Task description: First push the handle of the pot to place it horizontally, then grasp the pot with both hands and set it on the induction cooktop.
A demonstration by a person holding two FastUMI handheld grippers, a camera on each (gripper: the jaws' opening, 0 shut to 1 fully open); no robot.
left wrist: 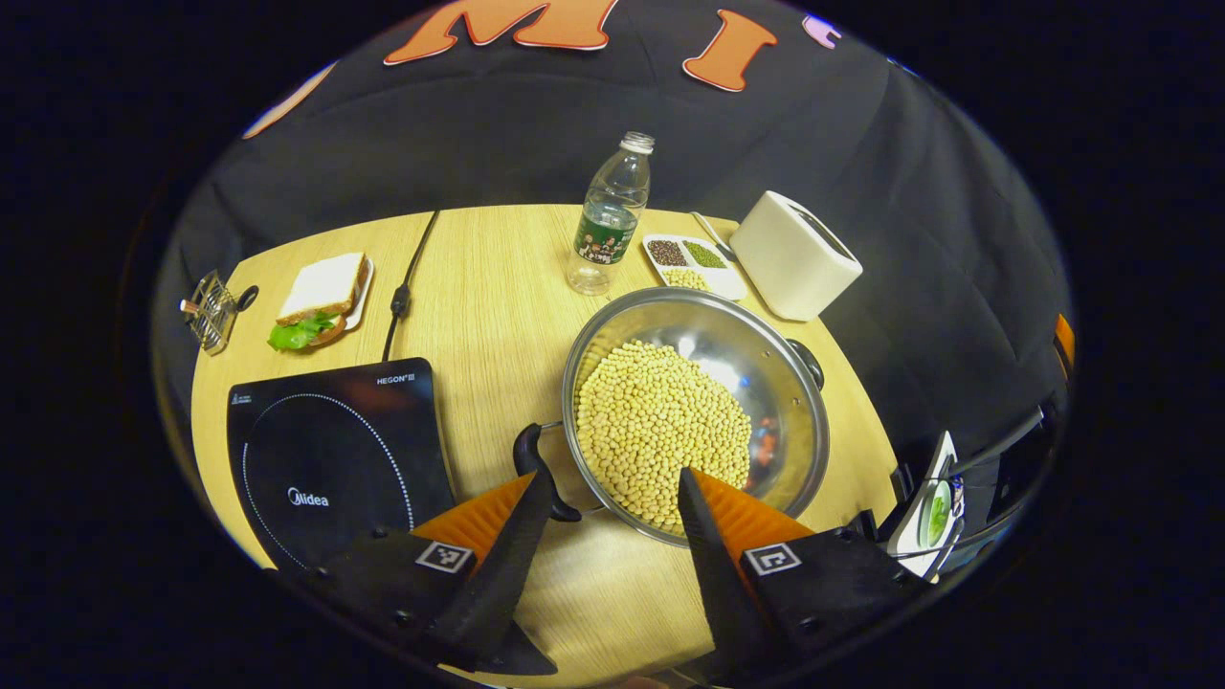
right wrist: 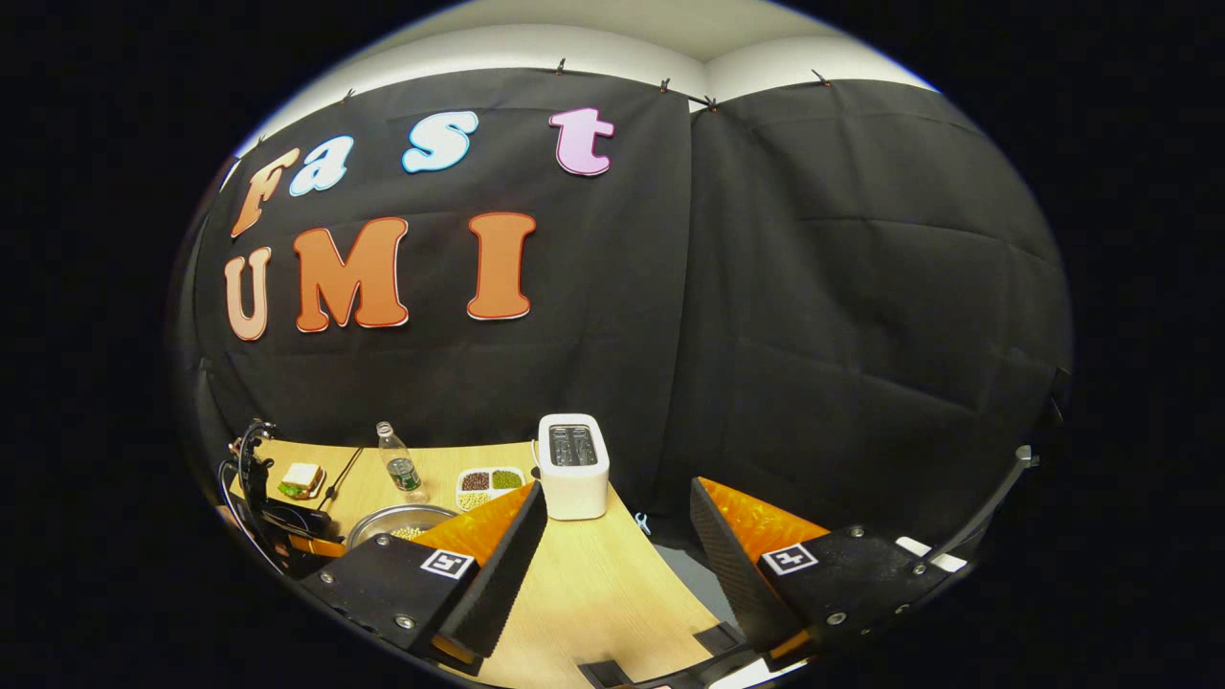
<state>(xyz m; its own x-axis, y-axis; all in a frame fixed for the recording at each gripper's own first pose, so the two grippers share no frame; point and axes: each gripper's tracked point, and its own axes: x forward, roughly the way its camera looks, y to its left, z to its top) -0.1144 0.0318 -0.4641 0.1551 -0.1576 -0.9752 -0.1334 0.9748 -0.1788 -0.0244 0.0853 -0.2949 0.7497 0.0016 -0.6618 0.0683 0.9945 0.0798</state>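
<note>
The left gripper view looks down on the pot (left wrist: 696,413) of soybeans (left wrist: 662,426) mid-table, cooktop (left wrist: 335,455) at the near left corner. Left gripper (left wrist: 615,493) gapes over its near rim; right gripper (right wrist: 617,507) gapes, empty, by the toaster (right wrist: 573,464).

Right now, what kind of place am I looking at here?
Likely a mock kitchen set up in a recording booth: a wooden table holds an induction cooktop, a pot of beans and a toaster, against a black cloth wall.

One pot (left wrist: 697,411), one cooktop (left wrist: 335,455), one bottle (left wrist: 611,215), one toaster (left wrist: 794,255).
</note>
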